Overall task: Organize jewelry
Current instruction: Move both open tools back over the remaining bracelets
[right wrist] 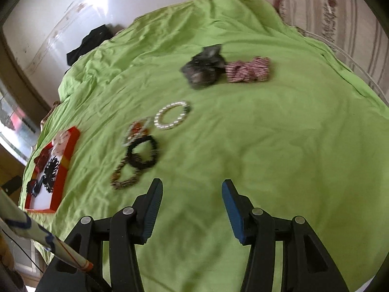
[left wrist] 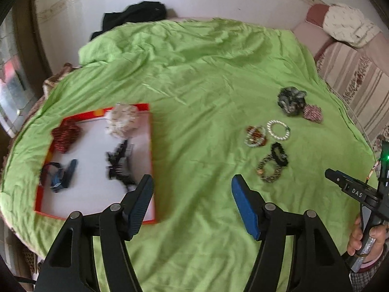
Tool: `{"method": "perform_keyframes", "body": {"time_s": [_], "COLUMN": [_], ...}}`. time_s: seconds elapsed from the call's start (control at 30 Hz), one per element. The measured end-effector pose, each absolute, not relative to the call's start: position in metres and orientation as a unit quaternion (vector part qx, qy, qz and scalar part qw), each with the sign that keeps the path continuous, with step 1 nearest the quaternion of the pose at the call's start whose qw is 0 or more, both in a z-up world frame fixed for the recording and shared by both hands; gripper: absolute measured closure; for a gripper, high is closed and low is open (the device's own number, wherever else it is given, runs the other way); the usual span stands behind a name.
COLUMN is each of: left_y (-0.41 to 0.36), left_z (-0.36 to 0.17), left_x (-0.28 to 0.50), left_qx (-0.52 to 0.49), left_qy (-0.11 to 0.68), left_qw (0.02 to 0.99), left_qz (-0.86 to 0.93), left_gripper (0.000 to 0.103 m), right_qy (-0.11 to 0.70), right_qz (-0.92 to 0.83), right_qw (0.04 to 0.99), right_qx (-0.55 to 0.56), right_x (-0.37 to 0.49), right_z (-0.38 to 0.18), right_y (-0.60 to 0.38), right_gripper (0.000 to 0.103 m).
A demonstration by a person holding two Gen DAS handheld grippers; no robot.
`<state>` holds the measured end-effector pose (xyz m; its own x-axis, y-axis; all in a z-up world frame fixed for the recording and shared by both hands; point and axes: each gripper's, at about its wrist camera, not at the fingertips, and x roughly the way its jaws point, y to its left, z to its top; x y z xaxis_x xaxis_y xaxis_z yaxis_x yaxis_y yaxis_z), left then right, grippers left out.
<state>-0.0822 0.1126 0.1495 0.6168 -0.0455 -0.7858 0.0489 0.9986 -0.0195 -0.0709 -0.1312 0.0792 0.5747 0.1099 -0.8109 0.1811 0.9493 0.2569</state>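
Observation:
A red tray (left wrist: 97,194) with a white floor lies left on the green bedspread (left wrist: 199,77). It holds a red scrunchie (left wrist: 65,133), a white scrunchie (left wrist: 122,119), a black claw clip (left wrist: 119,163) and a blue clip (left wrist: 60,175). To the right lie a pearl bracelet (left wrist: 278,130), a brown bead bracelet (left wrist: 255,136), a black scrunchie (left wrist: 279,154), a leopard hair tie (left wrist: 268,170), a grey scrunchie (left wrist: 291,101) and a pink scrunchie (left wrist: 313,113). My left gripper (left wrist: 192,182) hangs open and empty beside the tray's right rim. My right gripper (right wrist: 192,189) is open and empty, just right of the leopard hair tie (right wrist: 124,176) and black scrunchie (right wrist: 143,152).
A black garment (left wrist: 136,15) lies at the bed's far edge by the white wall. Striped cushions (left wrist: 352,73) border the right side. A hand (left wrist: 359,238) holds the other gripper's handle at the right edge. A patterned pole (right wrist: 36,233) crosses the lower left of the right wrist view.

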Motion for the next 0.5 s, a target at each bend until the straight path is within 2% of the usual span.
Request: {"method": "perform_keyframes", "body": {"time_s": [0.3, 0.37, 0.47, 0.5], "left_y": [0.052, 0.04, 0.024, 0.019], "left_z": [0.099, 0.089, 0.071, 0.064], "left_x": [-0.042, -0.031, -0.012, -0.006], "left_qx": [0.015, 0.013, 0.014, 0.014], "left_qy": [0.472, 0.474, 0.491, 0.501], "left_qw": [0.877, 0.873, 0.861, 0.854], "left_qz": [-0.094, -0.112, -0.135, -0.142], "left_gripper": [0.038, 0.043, 0.064, 0.068], "right_qy": [0.468, 0.471, 0.473, 0.473], "right_qz": [-0.017, -0.014, -0.01, -0.007], "right_qw": [0.865, 0.864, 0.862, 0.862], "right_qx": [0.177, 0.177, 0.181, 0.184], "right_x": [-0.066, -0.063, -0.055, -0.05], "right_z": [0.063, 0.06, 0.058, 0.058], "right_y": [-0.143, -0.142, -0.141, -0.142], "right_gripper": [0.048, 0.048, 0.048, 0.048]}}
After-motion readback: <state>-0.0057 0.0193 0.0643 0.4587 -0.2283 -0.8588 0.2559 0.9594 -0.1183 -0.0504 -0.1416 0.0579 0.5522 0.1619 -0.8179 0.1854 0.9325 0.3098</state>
